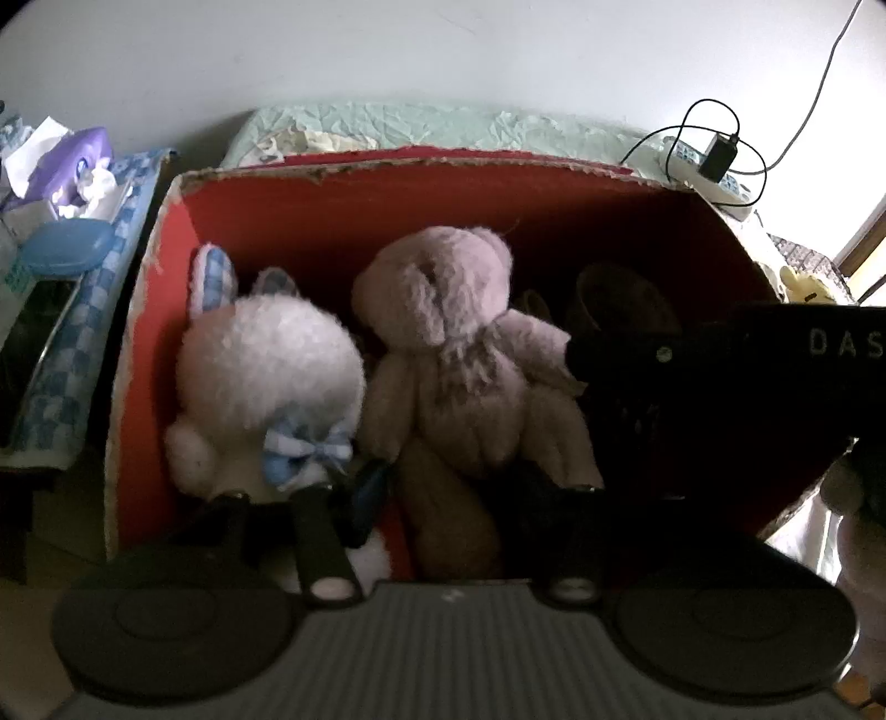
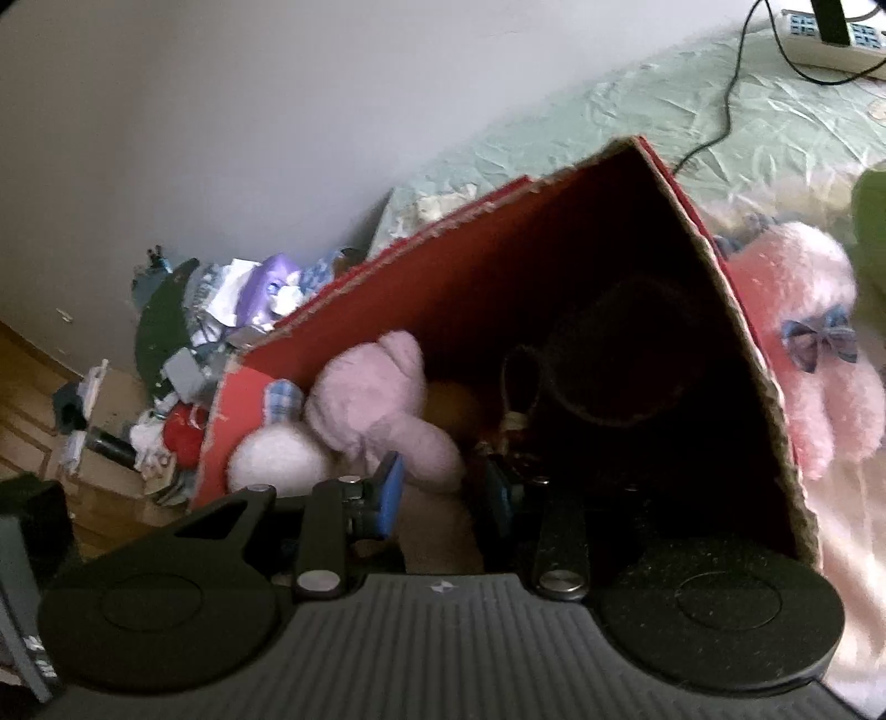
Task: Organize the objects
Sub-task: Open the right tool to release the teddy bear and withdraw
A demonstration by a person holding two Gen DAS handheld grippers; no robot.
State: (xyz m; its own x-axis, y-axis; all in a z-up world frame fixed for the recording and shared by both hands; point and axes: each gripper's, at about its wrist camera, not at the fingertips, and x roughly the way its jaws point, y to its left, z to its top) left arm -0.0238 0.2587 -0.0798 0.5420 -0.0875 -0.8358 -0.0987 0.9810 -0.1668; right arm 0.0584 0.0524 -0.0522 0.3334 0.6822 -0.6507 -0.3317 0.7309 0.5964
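A red cardboard box [image 1: 310, 210] with torn edges stands against a bed with a pale green cover [image 1: 421, 124]. Inside it a white plush rabbit [image 1: 266, 360] with checked blue ears and a blue bow lies at the left wall, and a pinkish plush bear [image 1: 459, 343] lies beside it, touching it. A brown plush toy [image 1: 448, 515] sits under the bear, near the front wall; darker things fill the right part of the box, too dim to name.

The left gripper [image 1: 476, 487] points down into the box over the brown toy and the bear's legs, its jaws spread apart with nothing pressed between them. The right gripper [image 2: 443, 487] reaches in from the right side; its blue pads [image 2: 390, 484] stand a little apart, and I cannot tell whether they pinch anything.

Outside the box, a pink plush toy [image 2: 803, 354] with a blue bow lies on the bed against the box's right wall. A power strip [image 2: 825, 33] with a black cable lies farther back on the bed
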